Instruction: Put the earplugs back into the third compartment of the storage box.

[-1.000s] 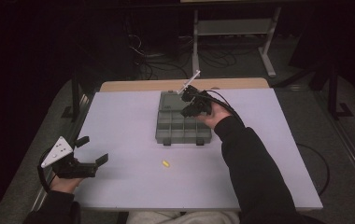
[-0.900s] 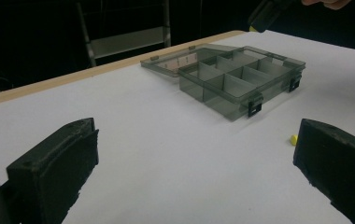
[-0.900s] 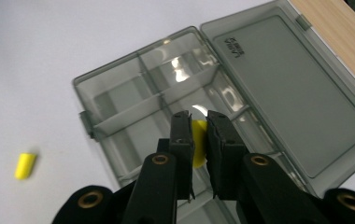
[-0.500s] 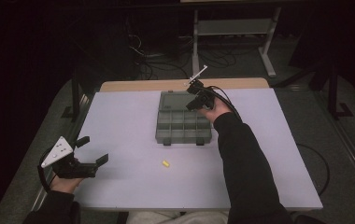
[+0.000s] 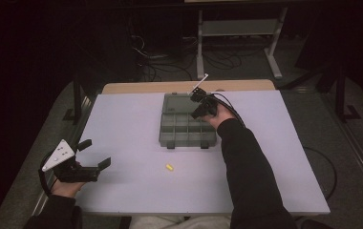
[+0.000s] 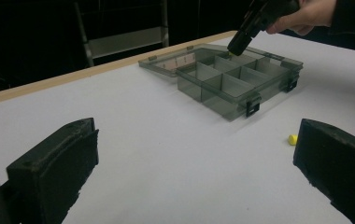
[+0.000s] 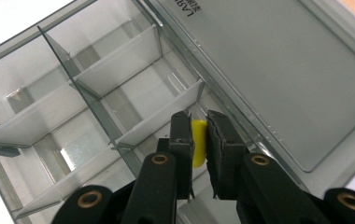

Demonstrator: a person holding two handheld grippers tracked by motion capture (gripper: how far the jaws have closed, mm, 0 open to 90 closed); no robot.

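Note:
A grey clear organizer box [image 5: 187,138] lies open mid-table, its lid [image 5: 176,101] flat behind it. My right gripper [image 5: 199,110] points down into a back compartment near the hinge. In the right gripper view the right gripper [image 7: 200,135] is shut on a small yellow piece [image 7: 198,145], just above a divider [image 7: 157,121]. A second yellow piece [image 5: 169,167] lies on the table in front of the box. My left gripper [image 5: 95,153] rests at the front left, open and holding nothing; in its own view the left gripper [image 6: 199,135] faces the box [image 6: 231,88] and the loose yellow piece [image 6: 292,138].
The white tabletop [image 5: 122,124] has free room to the left and right of the box. A wooden edge [image 5: 136,88] runs along the back. Beyond it, on the dark floor, stand a metal rack [image 5: 239,28] and cables.
My right gripper has sunk toward the box's back compartment with the yellow piece in it. The left gripper has stayed put.

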